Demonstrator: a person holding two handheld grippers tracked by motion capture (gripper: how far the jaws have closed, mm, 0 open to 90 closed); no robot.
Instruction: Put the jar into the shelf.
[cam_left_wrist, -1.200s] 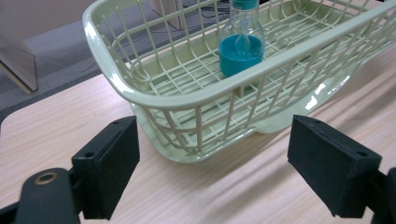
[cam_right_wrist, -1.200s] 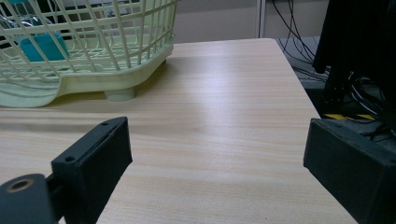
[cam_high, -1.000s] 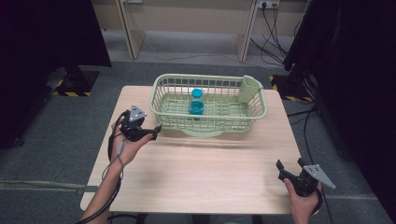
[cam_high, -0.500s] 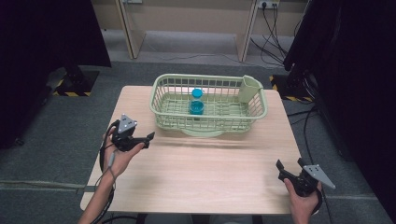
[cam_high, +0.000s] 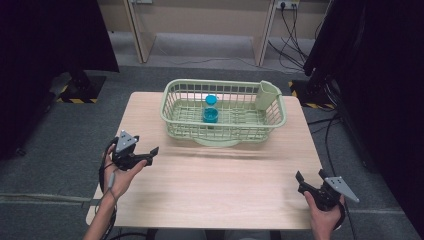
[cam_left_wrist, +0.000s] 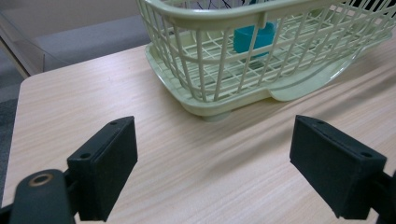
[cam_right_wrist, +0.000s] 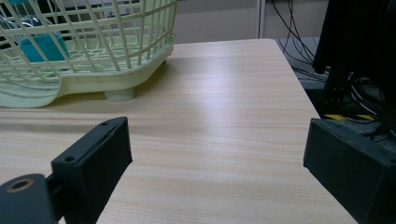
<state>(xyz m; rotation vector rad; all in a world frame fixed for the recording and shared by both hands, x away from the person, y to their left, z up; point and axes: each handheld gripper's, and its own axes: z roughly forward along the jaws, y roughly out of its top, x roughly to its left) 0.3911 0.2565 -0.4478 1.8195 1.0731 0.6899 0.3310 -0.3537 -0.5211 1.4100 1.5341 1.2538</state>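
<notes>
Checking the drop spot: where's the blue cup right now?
In the high view the blue cup stands inside the green dish basket near its middle, at the table's far side, beyond both grippers.

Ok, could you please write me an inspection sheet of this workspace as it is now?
Surface: light wooden table, bare in front of the basket.
Job's things: green basket at the far side; teal bottle upright inside it; a green side cup at its right end.
Clutter: nothing seen.
Grippers: left gripper over the table's left edge, fingers apart, nothing between; right gripper at the near right corner, open, nothing between.
Cables: one trails from the left gripper; more on the floor behind.
Surroundings: grey floor, dark curtains at both sides.
</notes>
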